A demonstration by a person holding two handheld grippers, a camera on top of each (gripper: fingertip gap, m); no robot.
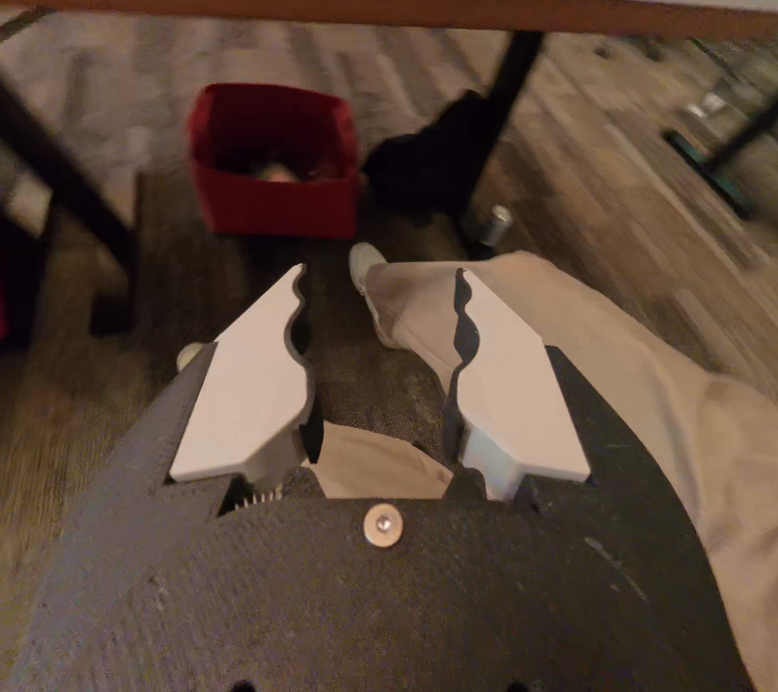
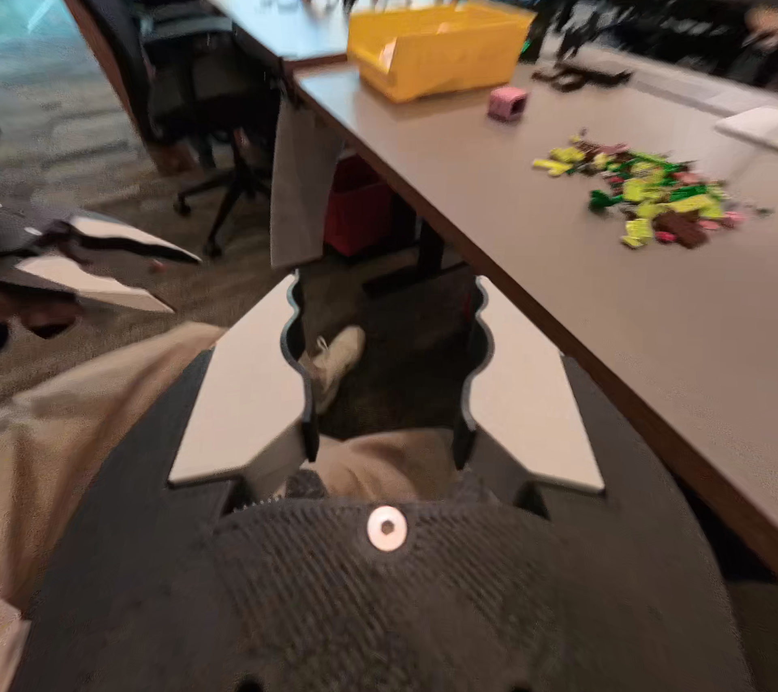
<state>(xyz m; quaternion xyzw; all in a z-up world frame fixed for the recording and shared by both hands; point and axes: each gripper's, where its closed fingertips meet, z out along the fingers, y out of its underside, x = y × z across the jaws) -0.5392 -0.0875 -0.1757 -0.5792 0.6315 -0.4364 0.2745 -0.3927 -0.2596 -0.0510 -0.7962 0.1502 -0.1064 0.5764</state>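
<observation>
Small candy-like pieces (image 2: 644, 196), light and loose, lie heaped on the tabletop (image 2: 484, 183); both the left hand-held gripper (image 1: 381, 271) and the right hand-held gripper (image 2: 387, 282) gape empty above a person's trouser leg (image 1: 589, 356)

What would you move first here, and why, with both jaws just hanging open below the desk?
Probably lift the right gripper up and over the table edge toward the pile of small coloured pieces. Both grippers are open and empty, held low over the person's lap, and the left gripper faces only the floor and a red bin. The pile lies on the right gripper's side.
</observation>
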